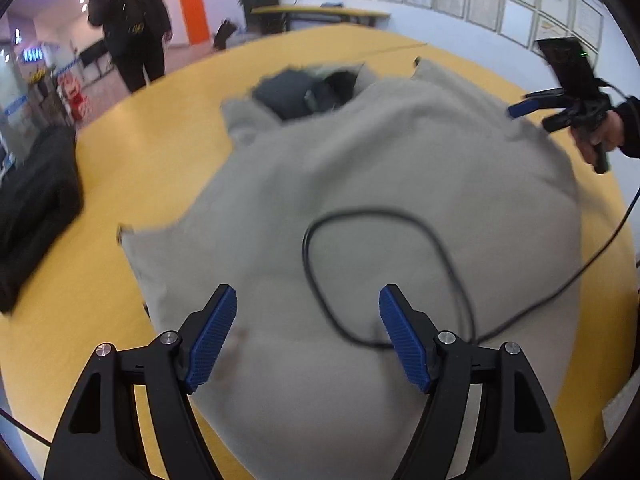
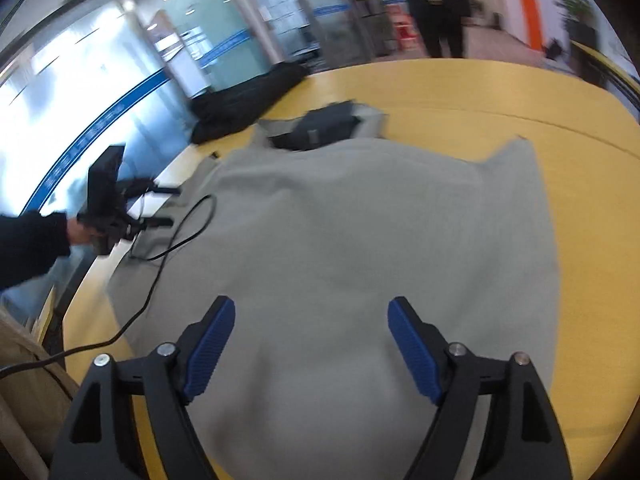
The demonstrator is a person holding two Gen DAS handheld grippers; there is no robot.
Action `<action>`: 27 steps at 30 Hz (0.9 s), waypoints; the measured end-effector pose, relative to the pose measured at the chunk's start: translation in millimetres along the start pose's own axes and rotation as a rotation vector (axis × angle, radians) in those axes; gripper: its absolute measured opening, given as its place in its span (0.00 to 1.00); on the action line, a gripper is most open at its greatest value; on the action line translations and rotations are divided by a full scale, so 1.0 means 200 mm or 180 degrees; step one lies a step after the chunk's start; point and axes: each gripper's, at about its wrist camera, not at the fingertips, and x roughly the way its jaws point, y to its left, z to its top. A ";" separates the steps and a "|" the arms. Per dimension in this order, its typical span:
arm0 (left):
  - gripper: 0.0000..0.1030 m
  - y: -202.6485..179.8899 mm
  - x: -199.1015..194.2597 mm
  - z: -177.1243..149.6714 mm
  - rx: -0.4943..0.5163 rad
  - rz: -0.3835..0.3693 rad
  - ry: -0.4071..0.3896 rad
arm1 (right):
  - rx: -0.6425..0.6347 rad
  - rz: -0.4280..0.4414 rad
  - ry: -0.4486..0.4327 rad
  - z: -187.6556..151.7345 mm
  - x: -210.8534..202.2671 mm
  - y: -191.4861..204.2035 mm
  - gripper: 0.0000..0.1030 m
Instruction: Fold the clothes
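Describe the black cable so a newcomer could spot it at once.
Start at the yellow table and find the grey garment spread across it. The black cable lies looped on the garment's near part and trails off the table edge: the only thin dark line on the pale cloth.

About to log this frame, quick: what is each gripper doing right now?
Left gripper: open, holding nothing, above the grey garment.
Right gripper: open, holding nothing.
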 end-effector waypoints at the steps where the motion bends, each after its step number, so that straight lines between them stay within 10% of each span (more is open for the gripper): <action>1: 0.75 0.01 -0.02 0.00 0.0001 -0.0015 -0.0027 | -0.0091 0.0062 0.0060 0.03 0.04 0.01 0.81; 9: 0.80 0.13 0.20 -0.14 -0.0021 -0.0130 0.0397 | -0.0225 -0.0579 0.0246 0.24 0.35 -0.06 0.78; 13: 0.77 0.12 -0.08 -0.10 -0.0021 0.0040 0.0306 | -0.0008 -0.0583 -0.0334 0.21 -0.18 -0.14 0.77; 20: 0.89 0.13 -0.85 -0.03 -0.0017 0.0435 0.0168 | 0.0666 -0.0762 -0.0800 -0.21 -1.10 -0.28 0.86; 27: 0.89 -0.10 -0.45 0.35 0.0672 -0.0172 -0.0059 | 0.2096 -0.0369 -0.0706 -0.75 -0.82 -0.22 0.86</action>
